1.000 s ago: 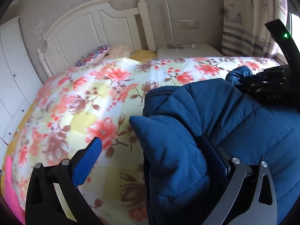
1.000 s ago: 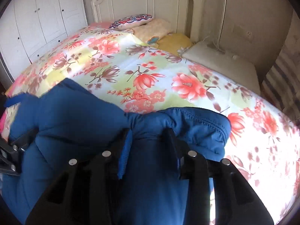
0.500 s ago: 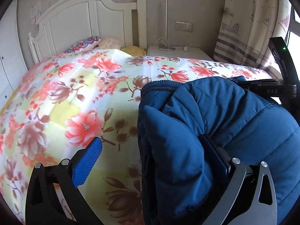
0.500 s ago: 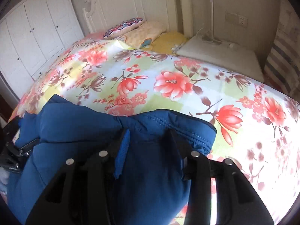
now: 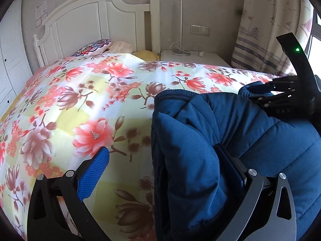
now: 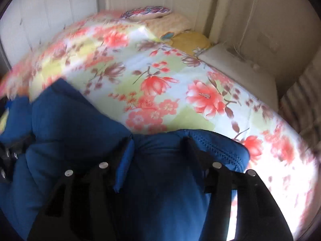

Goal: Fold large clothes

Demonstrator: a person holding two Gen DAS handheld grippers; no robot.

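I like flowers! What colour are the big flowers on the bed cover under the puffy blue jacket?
Coral-pink and brown flowers on the pale yellow-and-white bed cover, clearest in the left wrist view.

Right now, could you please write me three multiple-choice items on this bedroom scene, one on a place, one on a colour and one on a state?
1. Where does the padded quilted jacket lie?
A. on the flowered bedspread
B. on the white bedside cabinet
C. on the floor

2. What colour is the jacket?
A. red
B. dark blue
C. grey

3. How do the left gripper fingers stand?
A. pressed together on nothing
B. wide apart, one finger bare over the bedspread, the other against the jacket
C. clamped on a pillow

Answers:
1 A, the jacket rests on the flowered cover.
2 B, the cloth is dark blue in both views.
3 B, the blue-padded finger shows free of the cloth.
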